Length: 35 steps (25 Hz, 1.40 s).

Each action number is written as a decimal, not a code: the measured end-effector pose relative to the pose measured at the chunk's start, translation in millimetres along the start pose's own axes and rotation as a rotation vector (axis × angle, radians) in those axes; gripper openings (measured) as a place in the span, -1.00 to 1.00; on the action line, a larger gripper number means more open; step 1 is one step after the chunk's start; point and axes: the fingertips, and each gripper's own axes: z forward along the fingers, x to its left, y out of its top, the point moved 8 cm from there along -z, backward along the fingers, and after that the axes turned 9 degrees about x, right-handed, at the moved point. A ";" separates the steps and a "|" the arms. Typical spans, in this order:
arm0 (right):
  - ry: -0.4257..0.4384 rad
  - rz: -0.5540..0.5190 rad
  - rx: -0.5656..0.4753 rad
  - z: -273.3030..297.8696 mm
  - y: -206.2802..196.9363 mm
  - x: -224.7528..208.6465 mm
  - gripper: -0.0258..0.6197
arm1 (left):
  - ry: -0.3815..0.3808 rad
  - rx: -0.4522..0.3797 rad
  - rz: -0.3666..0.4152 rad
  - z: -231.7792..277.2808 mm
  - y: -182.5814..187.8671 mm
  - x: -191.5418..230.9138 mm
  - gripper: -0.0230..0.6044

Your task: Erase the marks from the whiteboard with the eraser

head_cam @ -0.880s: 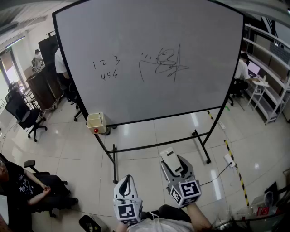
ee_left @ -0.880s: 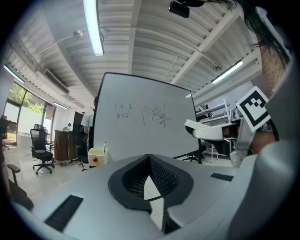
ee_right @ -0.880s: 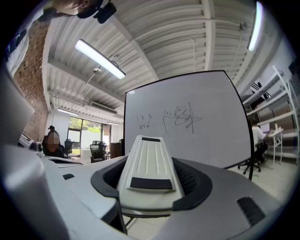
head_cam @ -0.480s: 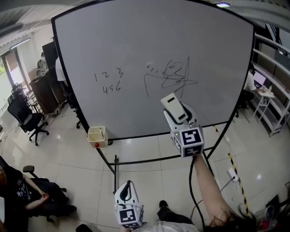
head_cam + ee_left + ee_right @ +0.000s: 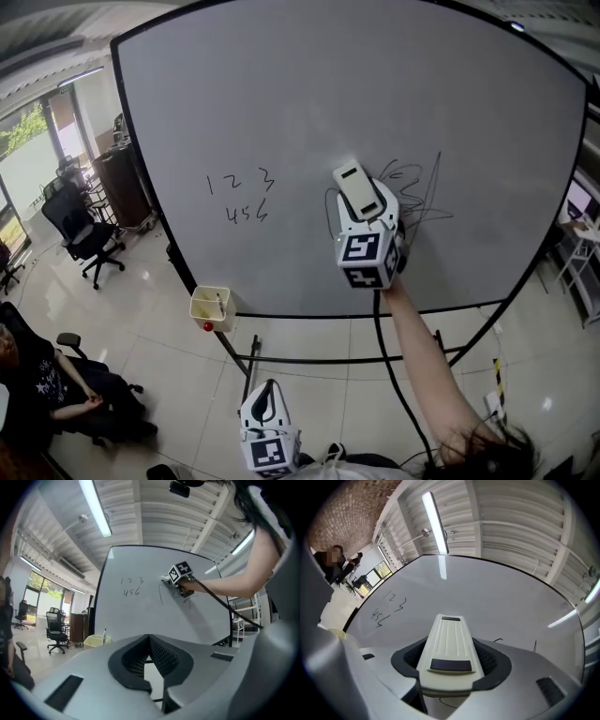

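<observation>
Right gripper (image 5: 367,217) is raised to the whiteboard (image 5: 281,103), its jaws pinching the white eraser (image 5: 355,187), which lies over the left part of the black scribble (image 5: 429,199) on the board's right half; contact with the surface cannot be confirmed. The digits (image 5: 240,195) stand well to the left of the eraser. Left gripper (image 5: 265,405) hangs low at the near edge, jaws pressed together with nothing between them.

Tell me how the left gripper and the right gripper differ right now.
The right gripper is raised to the whiteboard, over the scribble; the left gripper hangs low, away from it. The right gripper's jaws clamp the eraser; the left gripper's jaws are together, empty. Both carry a marker cube.
</observation>
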 end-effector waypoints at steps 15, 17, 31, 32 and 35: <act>-0.100 -0.061 -0.003 10.4 -8.9 37.5 -0.04 | -0.125 0.031 0.082 70.6 15.0 42.1 -0.96; -0.075 -0.161 0.051 6.0 -46.2 70.1 -0.04 | -0.145 0.041 0.063 72.1 13.4 40.5 -0.96; -0.107 -0.196 0.132 -0.7 -67.8 86.4 -0.04 | -0.159 0.079 0.048 74.0 1.9 48.8 -0.96; -0.094 -0.243 0.159 -3.9 -87.7 100.3 -0.04 | -0.156 0.079 0.048 73.4 2.2 50.1 -0.96; -0.097 -0.300 0.175 -5.3 -98.6 104.2 -0.04 | -0.131 0.070 0.048 71.0 5.1 56.7 -0.96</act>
